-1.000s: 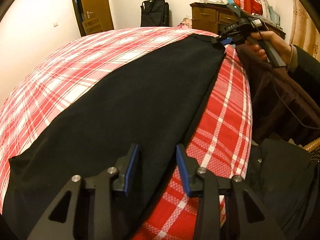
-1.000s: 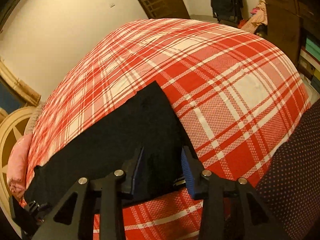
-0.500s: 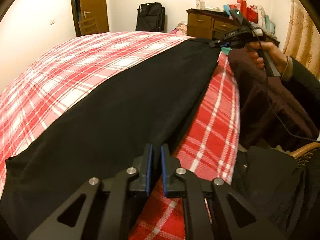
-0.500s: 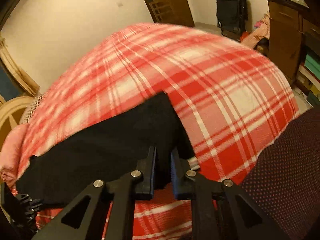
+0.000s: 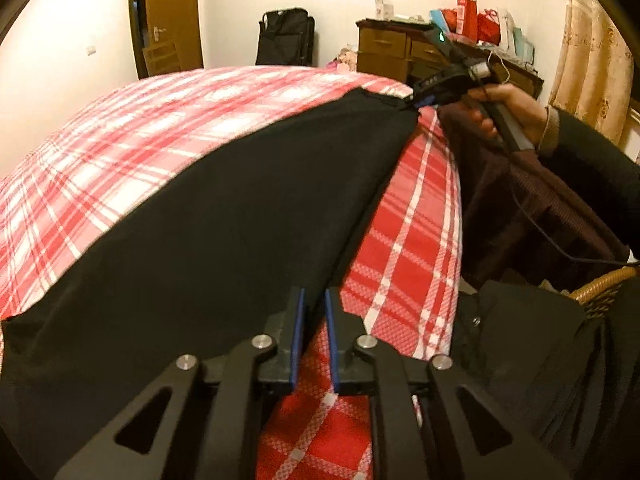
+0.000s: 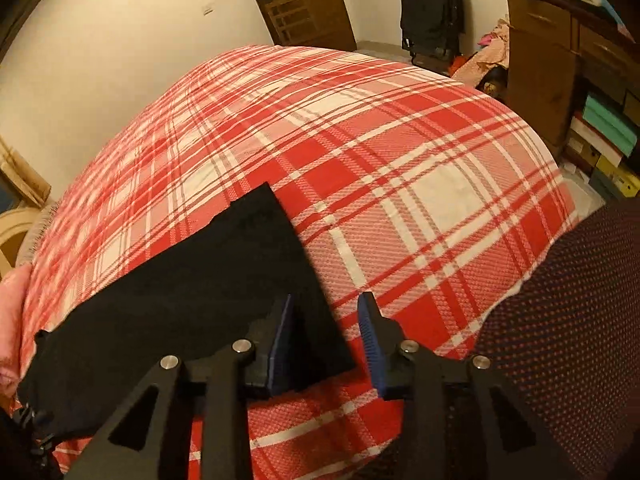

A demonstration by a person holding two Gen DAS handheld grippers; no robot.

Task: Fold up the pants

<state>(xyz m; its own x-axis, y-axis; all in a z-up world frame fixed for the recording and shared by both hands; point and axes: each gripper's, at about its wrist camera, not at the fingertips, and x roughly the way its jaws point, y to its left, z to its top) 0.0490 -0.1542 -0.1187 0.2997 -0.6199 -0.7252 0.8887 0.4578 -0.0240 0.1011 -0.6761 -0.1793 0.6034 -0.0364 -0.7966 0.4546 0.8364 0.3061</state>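
Black pants (image 5: pixel 224 216) lie flat and lengthwise on the red plaid bedspread (image 5: pixel 404 264). My left gripper (image 5: pixel 313 300) hovers over their near edge. Its jaws are opening, with a narrow gap between the blue pads, and the cloth edge runs into that gap unpinched. My right gripper (image 6: pixel 326 304) stands over the pants' end corner (image 6: pixel 320 340). Its jaws are opening too, wide apart, and the corner lies loose between them. In the left wrist view a hand (image 5: pixel 516 108) holds the right gripper (image 5: pixel 420 100) at the pants' far corner.
A wooden dresser (image 5: pixel 400 52) with bags on top and a black suitcase (image 5: pixel 286 36) stand past the bed, beside a door (image 5: pixel 172 16). Dark clothing (image 5: pixel 532 360) and a wicker basket rim (image 5: pixel 600 284) lie right of the bed. A pink pillow (image 6: pixel 10 312) sits at its left end.
Both grippers closed on the pants' edge half a second ago and have parted again, the right one wider. The lifted end corner lies flat on the bed again.
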